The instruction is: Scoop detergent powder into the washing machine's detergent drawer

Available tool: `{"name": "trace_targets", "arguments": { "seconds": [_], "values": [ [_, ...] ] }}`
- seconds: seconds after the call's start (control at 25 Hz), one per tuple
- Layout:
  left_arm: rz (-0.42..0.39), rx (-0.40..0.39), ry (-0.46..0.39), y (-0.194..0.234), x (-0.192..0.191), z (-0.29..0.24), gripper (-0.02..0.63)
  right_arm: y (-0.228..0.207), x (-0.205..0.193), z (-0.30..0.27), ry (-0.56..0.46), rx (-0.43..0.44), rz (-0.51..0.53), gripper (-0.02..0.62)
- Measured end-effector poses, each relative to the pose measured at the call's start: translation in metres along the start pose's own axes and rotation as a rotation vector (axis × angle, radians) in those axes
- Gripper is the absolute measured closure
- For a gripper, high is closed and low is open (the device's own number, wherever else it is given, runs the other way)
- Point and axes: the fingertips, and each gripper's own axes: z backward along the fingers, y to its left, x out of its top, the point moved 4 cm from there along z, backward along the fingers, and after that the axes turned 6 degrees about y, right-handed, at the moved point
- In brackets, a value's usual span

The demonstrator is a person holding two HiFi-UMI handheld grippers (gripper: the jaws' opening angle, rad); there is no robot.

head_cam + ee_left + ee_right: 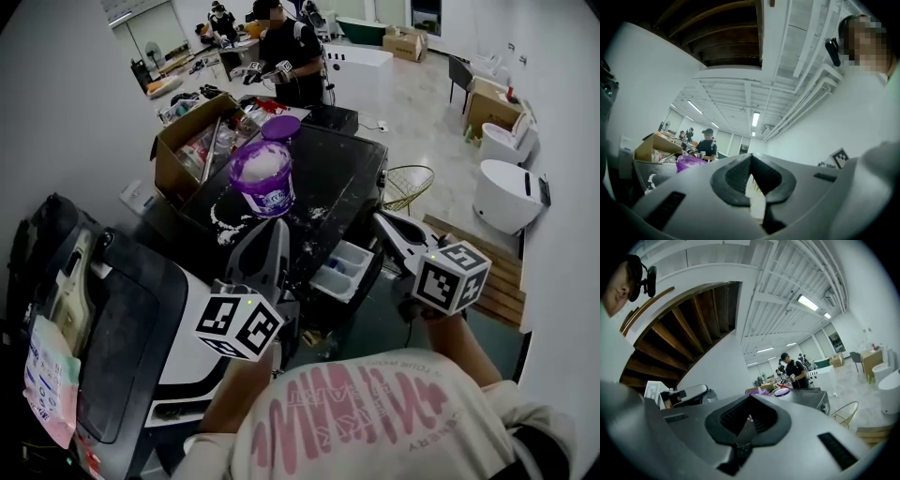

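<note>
Detergent powder [263,166], white, grainy, round purple tub [266,197], boxy white drawer [339,274]

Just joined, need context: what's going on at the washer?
A person faces a black washing machine with a gripper in each hand. The left gripper and right gripper both have jaws shut, empty. The purple detergent tub stands open on top, powder spilled beside it; the detergent drawer is pulled out. No scooping right now.
</note>
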Motion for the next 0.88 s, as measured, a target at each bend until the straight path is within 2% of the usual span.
{"name": "trace_targets", "arguments": {
  "seconds": [0.12, 0.24, 0.52, 0.68, 0.88],
  "values": [
    [-0.005, 0.017, -0.009, 0.016, 0.003, -0.014, 0.603, -0.011, 0.003, -0.022, 0.008, 0.011, 0.007, 0.597],
    [0.024, 0.043, -0.005, 0.033, -0.004, -0.021, 0.603, -0.022, -0.004, -0.042, 0.034, 0.023, 0.003, 0.597],
    [0.083, 0.087, -0.006, 0.058, -0.027, -0.020, 0.603, -0.047, -0.030, -0.094, 0.159, 0.102, -0.005, 0.597],
    [0.098, 0.189, 0.002, 0.073, -0.034, -0.018, 0.603, -0.056, -0.033, -0.130, 0.227, 0.182, 0.019, 0.597],
    [0.115, 0.377, -0.026, 0.083, -0.038, -0.011, 0.603, -0.071, -0.032, -0.174, 0.324, 0.311, 0.065, 0.595]
  ]
}}
